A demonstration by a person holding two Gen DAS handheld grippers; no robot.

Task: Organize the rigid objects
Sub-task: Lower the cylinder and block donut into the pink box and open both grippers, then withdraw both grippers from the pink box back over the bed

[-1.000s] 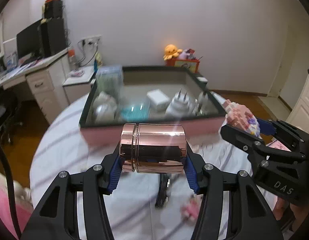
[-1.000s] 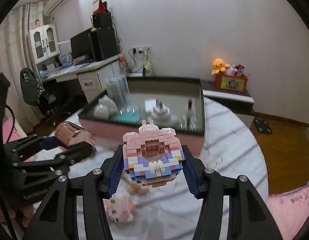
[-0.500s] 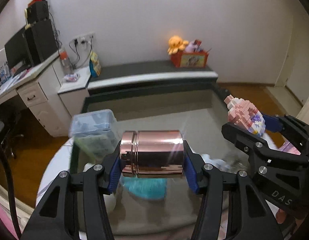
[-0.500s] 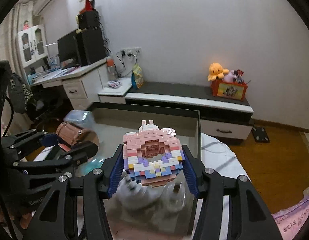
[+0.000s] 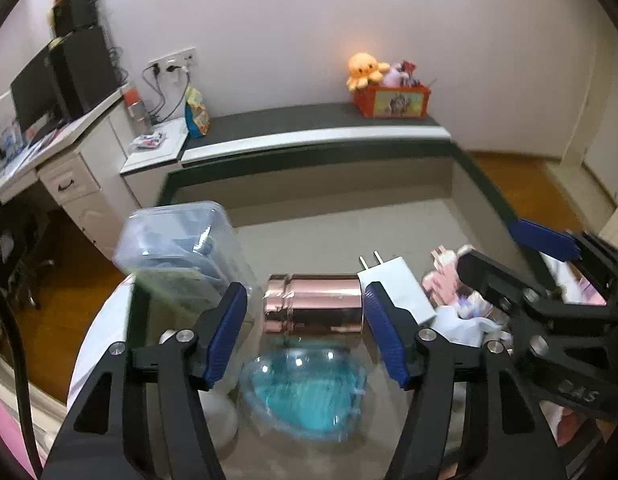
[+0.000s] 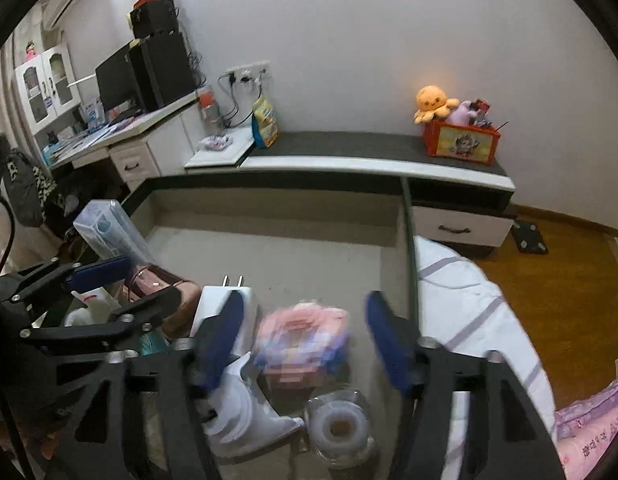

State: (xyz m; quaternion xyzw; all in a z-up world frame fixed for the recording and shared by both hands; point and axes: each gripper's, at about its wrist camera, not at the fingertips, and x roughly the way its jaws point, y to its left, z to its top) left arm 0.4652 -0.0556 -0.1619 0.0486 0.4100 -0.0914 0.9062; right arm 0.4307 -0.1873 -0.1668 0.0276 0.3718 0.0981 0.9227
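1. We see the left gripper [image 5: 305, 332] with jaws just opened; both blue pads stand clear of the copper canister [image 5: 313, 309], which lies on its side between them inside the tray [image 5: 485, 196].
2. The right gripper [image 6: 303, 340] has also just spread; the pink brick model [image 6: 303, 340] sits blurred between its pads, touching neither.
3. A white plug adapter [image 5: 397, 284] lies just right of the canister.
4. A blue clear dish [image 5: 305, 392] sits below the left pads, and a clear box [image 5: 177, 252] beyond the left pad.
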